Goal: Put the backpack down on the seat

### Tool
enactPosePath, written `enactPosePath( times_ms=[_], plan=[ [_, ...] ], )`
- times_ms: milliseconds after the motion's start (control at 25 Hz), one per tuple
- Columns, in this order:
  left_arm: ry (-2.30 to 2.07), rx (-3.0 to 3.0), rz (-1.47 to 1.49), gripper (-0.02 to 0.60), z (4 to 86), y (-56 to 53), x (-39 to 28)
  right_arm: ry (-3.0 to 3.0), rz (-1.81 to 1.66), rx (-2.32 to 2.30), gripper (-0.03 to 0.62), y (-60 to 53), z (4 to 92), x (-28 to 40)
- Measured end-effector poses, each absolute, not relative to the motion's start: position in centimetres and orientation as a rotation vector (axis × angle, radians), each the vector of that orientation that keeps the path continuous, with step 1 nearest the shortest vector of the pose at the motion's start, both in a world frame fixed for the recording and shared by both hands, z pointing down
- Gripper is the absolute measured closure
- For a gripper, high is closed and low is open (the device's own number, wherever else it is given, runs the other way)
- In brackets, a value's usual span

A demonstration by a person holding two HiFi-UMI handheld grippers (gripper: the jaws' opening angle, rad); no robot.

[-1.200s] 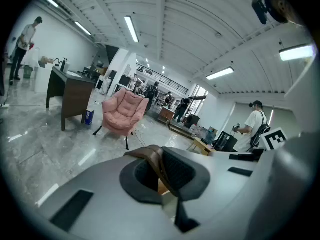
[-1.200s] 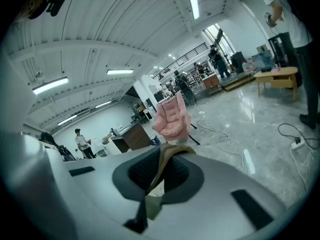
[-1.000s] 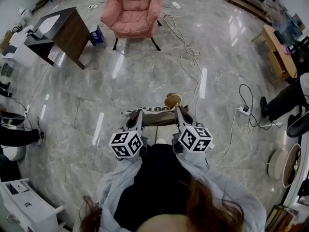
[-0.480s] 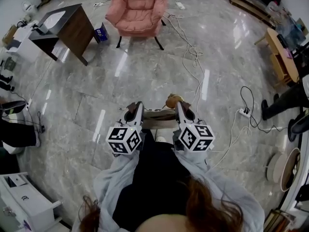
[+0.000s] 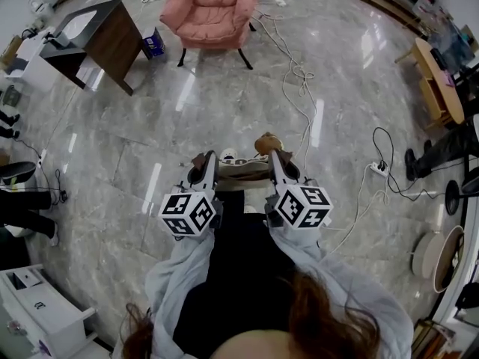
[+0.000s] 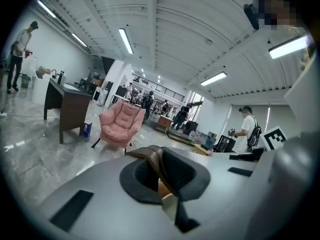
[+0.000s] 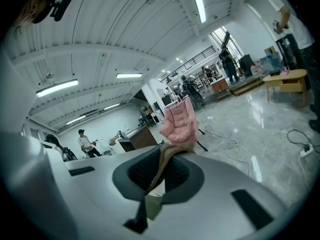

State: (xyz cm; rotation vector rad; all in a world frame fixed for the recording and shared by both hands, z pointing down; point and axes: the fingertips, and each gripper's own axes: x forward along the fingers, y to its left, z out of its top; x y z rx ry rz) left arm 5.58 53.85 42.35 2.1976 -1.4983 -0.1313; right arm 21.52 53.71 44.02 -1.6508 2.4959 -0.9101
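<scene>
Two clenched grippers, one load: your left gripper (image 5: 203, 164) and right gripper (image 5: 276, 160) are each pinched tight on a brown strap (image 6: 151, 158) of the backpack (image 5: 243, 172). The bag hangs between them at lower centre of the head view, just in front of your body and mostly hidden by the gripper bodies. Judgement: gripping it on both sides keeps the bag level and stops it swinging while you carry it. A brown fuzzy charm (image 5: 266, 142) shows at its upper right edge. The seat, a pink armchair (image 5: 213, 10), stands at top centre, well apart from the bag, so the set-down is judged not yet near. The floor (image 5: 224, 111) is glossy grey marble with strong glare streaks. White cables (image 5: 299, 73) trail across it right of the line to the chair, a likely trip risk. A dark desk (image 5: 101, 43) stands upper left. Other people work at the room's edges.
</scene>
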Motion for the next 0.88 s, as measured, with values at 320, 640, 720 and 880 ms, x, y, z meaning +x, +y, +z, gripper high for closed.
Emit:
enactPosePath(
  times_ms=[320,640,720,880],
  plan=[
    [-1.504,2.143,-0.137,0.568,43.5,48.3,4.4,2.526,-0.938,-1.662,0.585,48.0,45.0,20.4],
    [-1.491,2.136,-0.126,0.568,42.7,40.5,3.6,2.511,-0.956,-1.691,0.585,40.5,44.3,19.5],
    [-1.487,2.134,-0.12,0.568,42.6,38.8,3.1,2.516,-0.956,-1.693,0.585,39.0,44.2,19.0],
    [-1.477,2.14,-0.117,0.568,42.5,35.7,2.2,2.505,-0.956,-1.699,0.585,35.9,44.1,18.1]
  ],
)
